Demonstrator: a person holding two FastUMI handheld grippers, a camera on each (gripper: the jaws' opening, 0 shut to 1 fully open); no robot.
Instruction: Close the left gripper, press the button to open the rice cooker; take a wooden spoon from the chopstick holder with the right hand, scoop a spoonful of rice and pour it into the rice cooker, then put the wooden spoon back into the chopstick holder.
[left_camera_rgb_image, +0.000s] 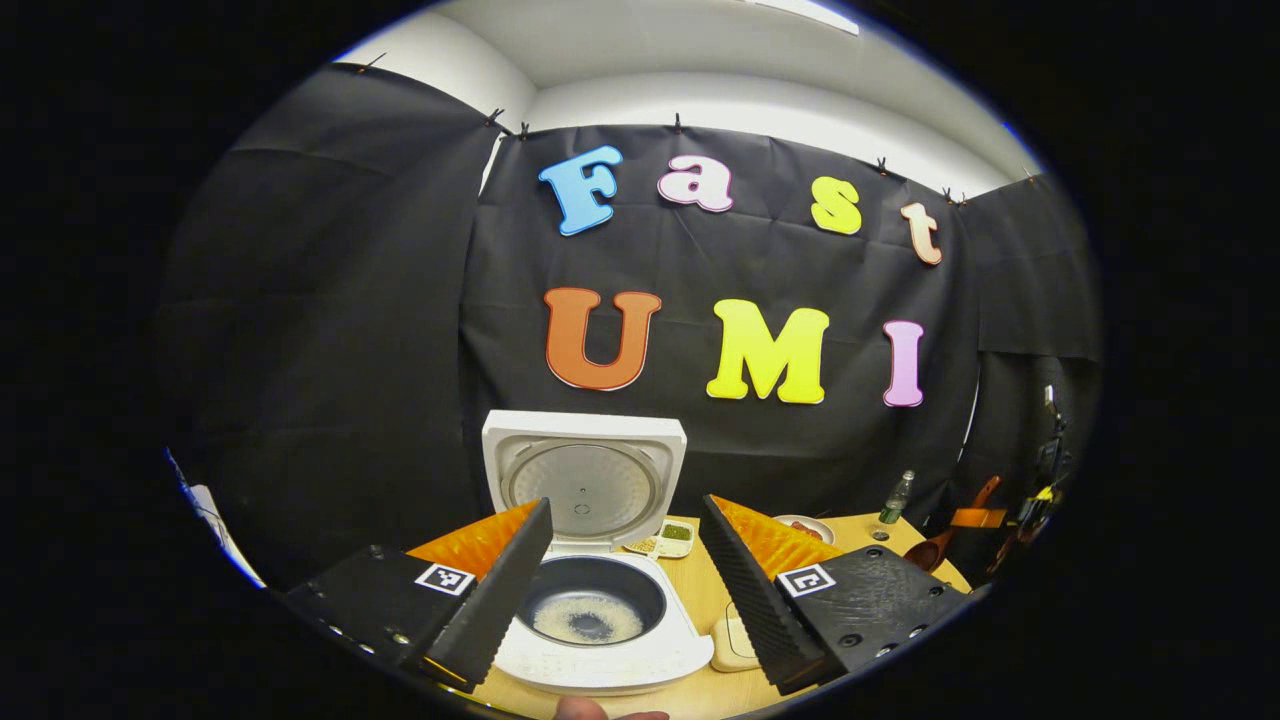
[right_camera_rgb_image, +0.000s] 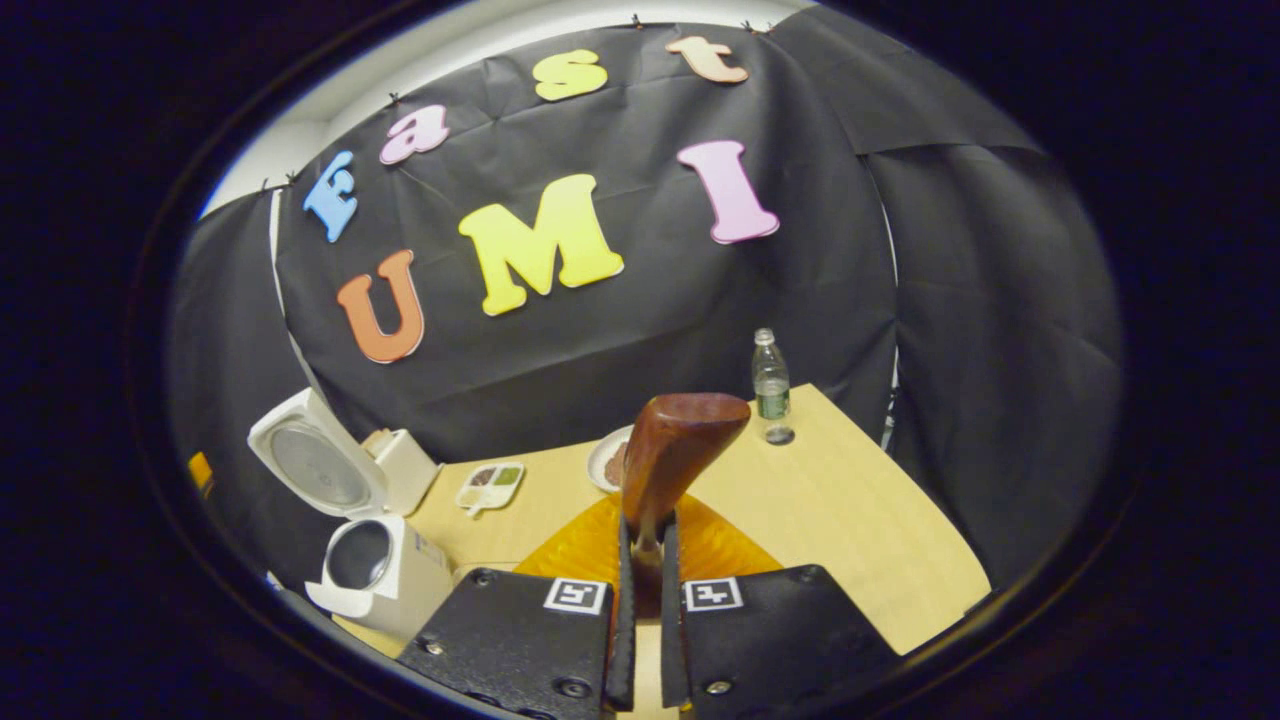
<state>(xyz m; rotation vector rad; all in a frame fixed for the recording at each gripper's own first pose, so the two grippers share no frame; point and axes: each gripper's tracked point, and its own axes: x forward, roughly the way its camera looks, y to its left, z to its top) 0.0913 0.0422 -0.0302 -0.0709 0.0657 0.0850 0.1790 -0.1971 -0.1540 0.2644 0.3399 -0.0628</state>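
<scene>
**Wooden spoon clamped upright in the right gripper, rice cooker open**

In the right gripper view, the wooden spoon (right_camera_rgb_image: 665, 455) stands between the two fingers of the right gripper (right_camera_rgb_image: 640, 590). Its long axis runs away from the camera and upward, a little tilted to the right, with the bowl at the far, upper end and the handle going down into the narrow gap. Both fingers press on the handle, so the gripper is clamped on it. The spoon is in the air above the wooden table (right_camera_rgb_image: 850, 520).

The rice cooker (right_camera_rgb_image: 375, 570) stands at the left part of the table, well apart from the spoon, with its lid (right_camera_rgb_image: 315, 465) raised.

In the left gripper view, the left gripper (left_camera_rgb_image: 625, 590) has its fingers wide apart and holds nothing. The rice cooker (left_camera_rgb_image: 600, 630) lies between and just beyond them, and rice (left_camera_rgb_image: 587, 618) covers the bottom of the pot.

A water bottle (right_camera_rgb_image: 770, 385) stands near the far edge of the table; its label is too small to read. The square markers on the grippers carry only black and white patterns, no words.
</scene>
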